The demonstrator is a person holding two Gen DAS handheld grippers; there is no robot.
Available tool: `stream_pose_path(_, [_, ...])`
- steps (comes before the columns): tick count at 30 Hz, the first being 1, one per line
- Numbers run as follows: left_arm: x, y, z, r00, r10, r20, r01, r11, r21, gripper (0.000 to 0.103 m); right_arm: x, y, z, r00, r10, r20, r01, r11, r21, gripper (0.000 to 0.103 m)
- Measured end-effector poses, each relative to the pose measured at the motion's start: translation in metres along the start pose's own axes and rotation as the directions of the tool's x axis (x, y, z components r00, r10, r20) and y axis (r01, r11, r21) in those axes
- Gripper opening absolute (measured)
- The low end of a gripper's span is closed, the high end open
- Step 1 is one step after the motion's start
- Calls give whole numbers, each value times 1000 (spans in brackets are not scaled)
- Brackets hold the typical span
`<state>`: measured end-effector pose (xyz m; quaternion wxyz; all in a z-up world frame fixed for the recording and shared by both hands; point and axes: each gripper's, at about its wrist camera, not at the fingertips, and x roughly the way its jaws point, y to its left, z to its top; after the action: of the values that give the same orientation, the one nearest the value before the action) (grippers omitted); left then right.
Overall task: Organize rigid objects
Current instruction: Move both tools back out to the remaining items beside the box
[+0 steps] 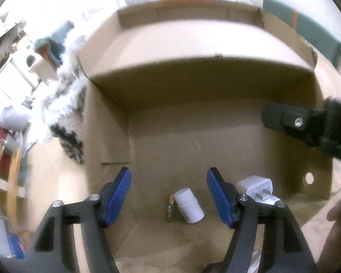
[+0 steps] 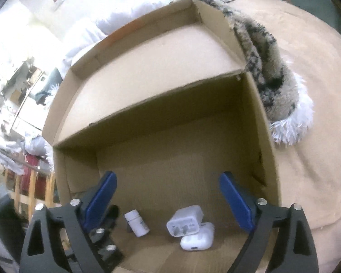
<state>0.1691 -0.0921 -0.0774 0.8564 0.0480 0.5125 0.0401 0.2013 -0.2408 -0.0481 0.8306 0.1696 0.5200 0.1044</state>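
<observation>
An open cardboard box (image 1: 216, 136) (image 2: 170, 159) lies on a tan surface. On its floor lie a small white bottle (image 1: 189, 205) (image 2: 136, 225), a small brass-coloured battery-like item (image 1: 170, 208), a white plug adapter (image 1: 255, 187) (image 2: 186, 221) and a white earbud case (image 2: 197, 237) under the adapter. My left gripper (image 1: 169, 193) is open and empty above the bottle. My right gripper (image 2: 168, 200) is open and empty above the adapter; its black body shows at the right of the left wrist view (image 1: 307, 125).
A fluffy black-and-white blanket (image 2: 272, 86) (image 1: 66, 113) lies against the box's side. The box's raised flap (image 1: 193, 45) (image 2: 152, 63) stands at the far side. Wooden furniture (image 1: 6, 166) and clutter are off to the left. Tan bedding (image 2: 318, 91) spreads to the right.
</observation>
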Motion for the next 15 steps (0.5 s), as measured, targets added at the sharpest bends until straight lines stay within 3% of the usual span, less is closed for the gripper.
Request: stream_pose_path(15, [-62, 67, -22, 998, -13, 58, 21, 990, -136, 66, -22, 0, -19, 1000, 2, 8, -2, 1000, 21, 98])
